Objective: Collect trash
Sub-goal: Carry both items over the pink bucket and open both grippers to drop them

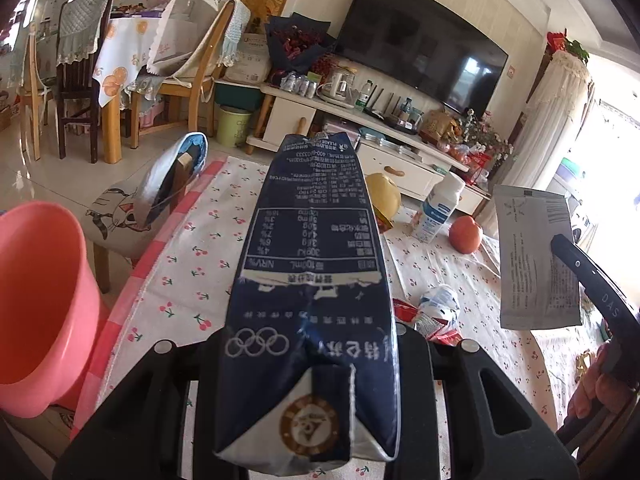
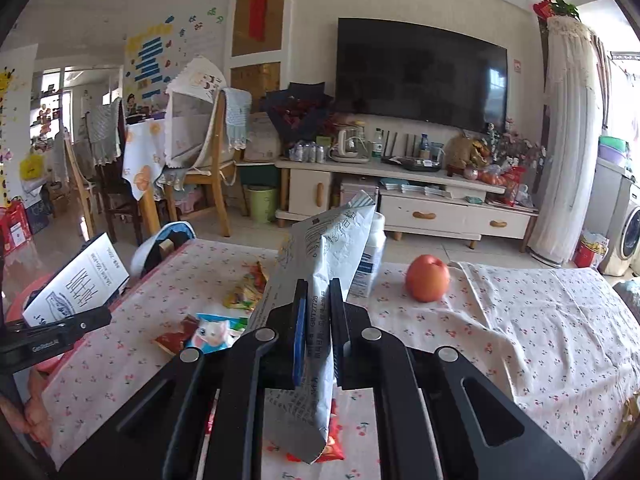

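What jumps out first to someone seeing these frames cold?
Both grippers hold trash above the cherry-print tablecloth: the left gripper is shut on a dark blue milk carton that fills its view, and the right gripper pinches a white printed wrapper. A pink bin waits at the table's left edge, while crumpled wrappers, an orange-red fruit and a white bottle remain on the cloth.

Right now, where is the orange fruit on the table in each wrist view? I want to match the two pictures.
Left wrist view: the orange fruit lies right of centre on the tablecloth, just right of the white bottle and left of the grey packet held by the right gripper.
Right wrist view: it lies right of centre, right of the same bottle.
Shared landmark: the television on the far wall.
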{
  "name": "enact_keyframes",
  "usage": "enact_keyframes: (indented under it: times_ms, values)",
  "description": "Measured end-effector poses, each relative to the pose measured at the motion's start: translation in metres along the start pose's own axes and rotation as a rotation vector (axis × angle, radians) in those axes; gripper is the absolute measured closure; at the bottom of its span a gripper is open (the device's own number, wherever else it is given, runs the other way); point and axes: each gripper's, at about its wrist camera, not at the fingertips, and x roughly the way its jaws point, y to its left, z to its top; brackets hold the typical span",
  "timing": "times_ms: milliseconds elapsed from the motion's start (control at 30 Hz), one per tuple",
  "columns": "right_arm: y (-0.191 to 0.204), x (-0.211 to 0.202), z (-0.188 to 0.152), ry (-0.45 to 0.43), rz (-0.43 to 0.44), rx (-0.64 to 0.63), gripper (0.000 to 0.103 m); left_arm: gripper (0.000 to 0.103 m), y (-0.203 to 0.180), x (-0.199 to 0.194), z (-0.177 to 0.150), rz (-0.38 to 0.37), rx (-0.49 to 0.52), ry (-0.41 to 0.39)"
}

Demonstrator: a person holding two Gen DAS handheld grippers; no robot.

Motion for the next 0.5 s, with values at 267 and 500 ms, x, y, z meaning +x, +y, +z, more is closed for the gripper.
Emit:
enact_keyframes:
  times_ms: [267, 500]
  values:
    - [0.094, 0.007, 0.025, -0.006, 0.211, -0.046, 0.092, 0.070, 0.047, -0.022, 0.016, 0.129, -0.079, -0.068]
    - [0.205, 0.018, 0.045, 0.004, 0.411, -0.121, 0.092, 0.070, 0.121, -0.043, 0.028, 0.291, -0.229, -0.112]
